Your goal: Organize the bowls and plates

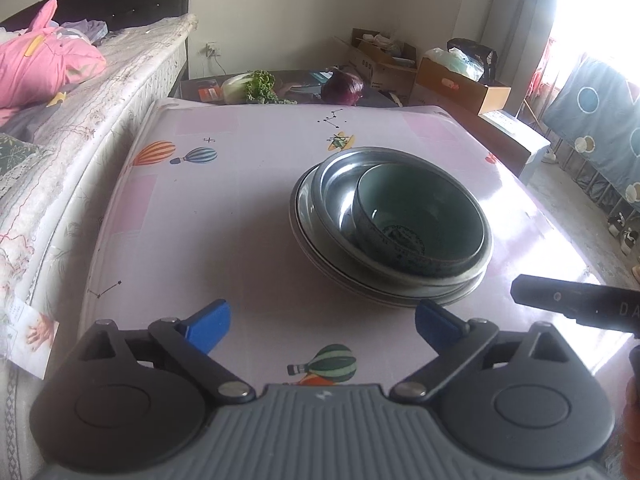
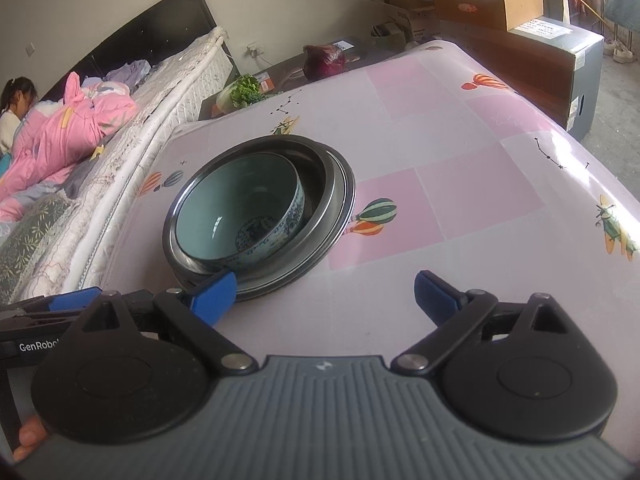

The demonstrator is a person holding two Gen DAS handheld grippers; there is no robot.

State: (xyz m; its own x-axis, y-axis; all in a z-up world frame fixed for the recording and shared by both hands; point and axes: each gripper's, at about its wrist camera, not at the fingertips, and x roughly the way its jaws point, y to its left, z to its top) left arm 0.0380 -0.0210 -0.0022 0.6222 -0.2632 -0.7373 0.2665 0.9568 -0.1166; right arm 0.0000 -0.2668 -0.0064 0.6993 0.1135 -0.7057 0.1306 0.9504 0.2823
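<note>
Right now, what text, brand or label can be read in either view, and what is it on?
"GenRobo", cut off by the frame edge: left gripper's body.
"D A", partial: right gripper's body.
White label on the grey box: too blurred.
Cardboard box print: too small.
Bowl's blue markings: unreadable.

A bowl (image 1: 416,220) sits in a metal basin (image 1: 340,196), stacked on plates (image 1: 316,256) on the table (image 1: 240,208); a bed (image 1: 80,120) lies left, boxes (image 1: 452,76) far behind.

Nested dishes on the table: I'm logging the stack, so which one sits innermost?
The blue-green ceramic bowl; the grey metal dishes surround it.
</note>
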